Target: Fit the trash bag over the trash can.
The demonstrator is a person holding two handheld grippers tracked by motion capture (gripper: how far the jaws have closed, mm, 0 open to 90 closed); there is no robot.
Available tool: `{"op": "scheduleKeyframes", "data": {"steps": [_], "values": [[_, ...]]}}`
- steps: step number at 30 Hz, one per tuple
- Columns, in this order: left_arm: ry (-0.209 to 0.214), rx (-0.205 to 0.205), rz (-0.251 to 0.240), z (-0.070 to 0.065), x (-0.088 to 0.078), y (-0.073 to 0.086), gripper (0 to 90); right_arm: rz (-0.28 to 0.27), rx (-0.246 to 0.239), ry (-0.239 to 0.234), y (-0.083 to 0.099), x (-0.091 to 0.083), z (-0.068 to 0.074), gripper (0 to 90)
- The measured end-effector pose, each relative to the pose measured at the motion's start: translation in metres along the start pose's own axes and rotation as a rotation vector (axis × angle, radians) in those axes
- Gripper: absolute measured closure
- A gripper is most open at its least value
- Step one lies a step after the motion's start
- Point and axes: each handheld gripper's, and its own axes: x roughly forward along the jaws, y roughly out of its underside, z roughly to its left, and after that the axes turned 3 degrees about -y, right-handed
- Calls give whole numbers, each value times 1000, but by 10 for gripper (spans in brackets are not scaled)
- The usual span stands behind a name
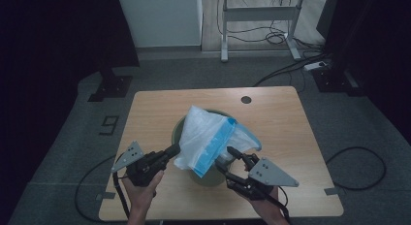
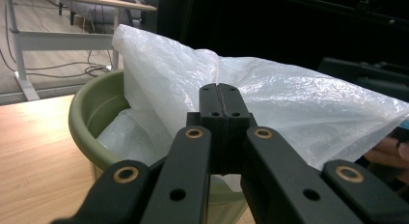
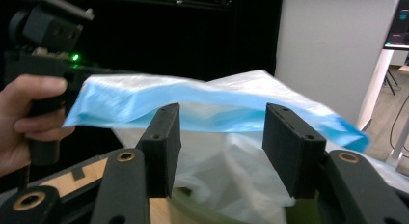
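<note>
Now we are lining the green bin [image 1: 180,133] near the surface's front edge | plastic bag [image 1: 208,133] draping over it, thin, limp, slippery | left hand-held gripper [image 1: 173,150] clenching its edge | right hand-held gripper [image 1: 228,159] released, needing the blue hem.

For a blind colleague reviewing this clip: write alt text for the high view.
A person at a wooden table lines a green bin with a white and blue plastic bag. The left gripper is shut on the bag's near edge; the right gripper stands open beside the bag.
</note>
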Motion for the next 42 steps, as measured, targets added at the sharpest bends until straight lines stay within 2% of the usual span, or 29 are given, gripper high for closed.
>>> {"op": "scheduleKeyframes", "data": {"steps": [2,6,15,18,23,30,38,42], "values": [[-2,2,3,-1,0,-1,900,15,-27,0,3,4,6,455],[-3,0,2,-1,-1,-3,900,30,-34,17,6,7,7,423],[10,-4,-4,-4,3,-3,900,86,58,16,7,10,-9,374],[14,-3,-3,-5,5,-2,900,109,59,10,8,13,-8,361],[21,-3,-5,-7,5,-2,900,103,94,-20,8,18,-7,349],[14,5,-11,-7,1,0,900,90,132,0,3,19,-11,323],[17,-9,-22,-4,-1,4,900,83,122,37,-7,8,-14,325],[23,-11,-25,-5,0,5,900,99,60,21,-10,8,-11,325]]}}
